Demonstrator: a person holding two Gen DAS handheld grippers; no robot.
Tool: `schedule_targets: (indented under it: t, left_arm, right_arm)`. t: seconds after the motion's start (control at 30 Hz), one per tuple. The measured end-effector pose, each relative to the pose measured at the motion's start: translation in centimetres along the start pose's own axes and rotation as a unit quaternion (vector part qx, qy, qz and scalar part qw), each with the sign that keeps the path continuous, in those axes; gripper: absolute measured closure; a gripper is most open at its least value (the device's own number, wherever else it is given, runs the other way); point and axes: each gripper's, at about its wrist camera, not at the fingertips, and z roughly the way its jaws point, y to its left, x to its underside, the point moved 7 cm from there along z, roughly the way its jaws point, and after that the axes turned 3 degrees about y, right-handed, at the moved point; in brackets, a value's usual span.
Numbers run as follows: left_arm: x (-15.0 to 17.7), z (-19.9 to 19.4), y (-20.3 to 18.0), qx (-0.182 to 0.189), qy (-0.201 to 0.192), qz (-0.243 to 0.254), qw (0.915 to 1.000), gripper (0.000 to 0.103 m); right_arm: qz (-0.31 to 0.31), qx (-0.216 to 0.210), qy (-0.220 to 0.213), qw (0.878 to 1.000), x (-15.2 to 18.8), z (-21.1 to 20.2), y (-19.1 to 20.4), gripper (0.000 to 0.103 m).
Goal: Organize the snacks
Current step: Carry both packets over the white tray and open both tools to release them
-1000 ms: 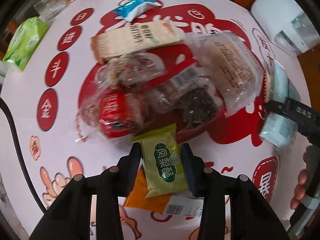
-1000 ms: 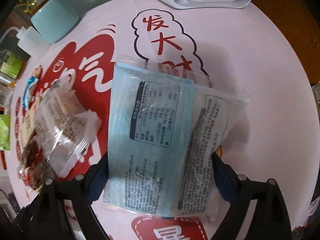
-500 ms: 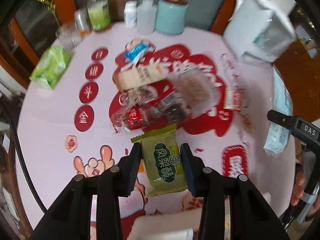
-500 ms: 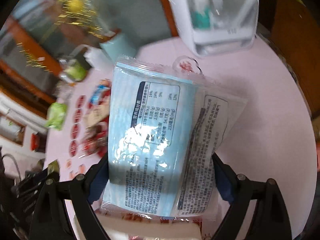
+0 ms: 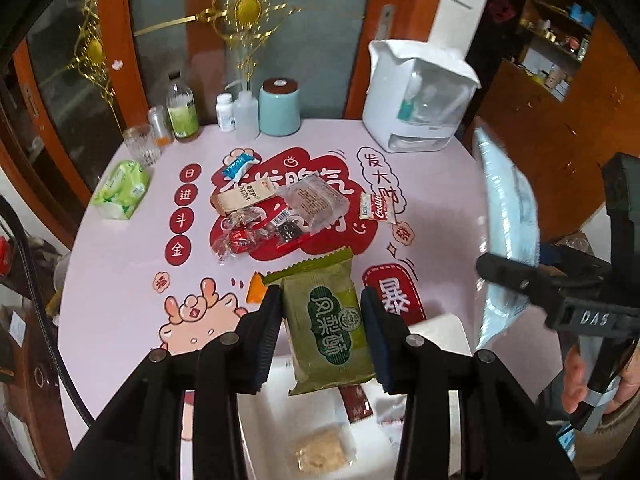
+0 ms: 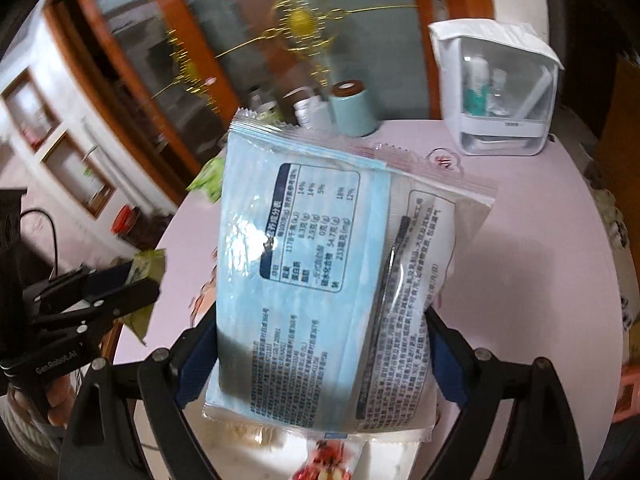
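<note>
My left gripper (image 5: 322, 324) is shut on a green snack packet (image 5: 326, 326), held high above the near part of the round pink table (image 5: 120, 272). Below it stands a white box (image 5: 320, 432) that holds a pale crumbly snack (image 5: 320, 454) and a red wrapper (image 5: 357, 402). My right gripper (image 6: 320, 356) is shut on a wide light-blue snack bag (image 6: 316, 276), its printed back facing the camera. That blue bag (image 5: 510, 220) shows edge-on at the right of the left wrist view. Several loose snacks (image 5: 280, 212) lie in a pile at the table's middle.
At the far edge stand a teal canister (image 5: 279, 108), bottles (image 5: 182, 110), a glass (image 5: 140, 145) and a white appliance (image 5: 418, 100). A green tissue pack (image 5: 122, 190) lies at the left edge. A person's hand (image 5: 576, 376) grips the right handle. A glass-panelled wooden door is behind.
Both grippers rose well above the table and drew back toward the near edge with their packets still held. The white box came into view beneath them, and the snack pile now looks small.
</note>
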Motion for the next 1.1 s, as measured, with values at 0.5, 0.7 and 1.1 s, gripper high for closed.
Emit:
schedule_targets:
  t: [0.5, 0.7, 1.1]
  left_arm:
    - [12.0, 0.9, -1.8, -0.082, -0.002, -0.005, 0.9966, 0.064]
    - [14.8, 2.4, -1.7, -0.112, 0.020, -0.007, 0.9935, 0.064]
    - [16.4, 3.4, -2.2, -0.120, 0.041, -0.009, 0.9919, 0.063]
  right_arm:
    - [-0.043, 0.018, 0.062, 0.997, 7.8, 2.6, 2.5, 0.012]
    - [-0.049, 0.033, 0.120, 0.991, 11.0, 5.2, 2.1, 0.011]
    - [-0.034, 0.034, 0.168, 0.985, 14.7, 6.3, 1.6, 0.010]
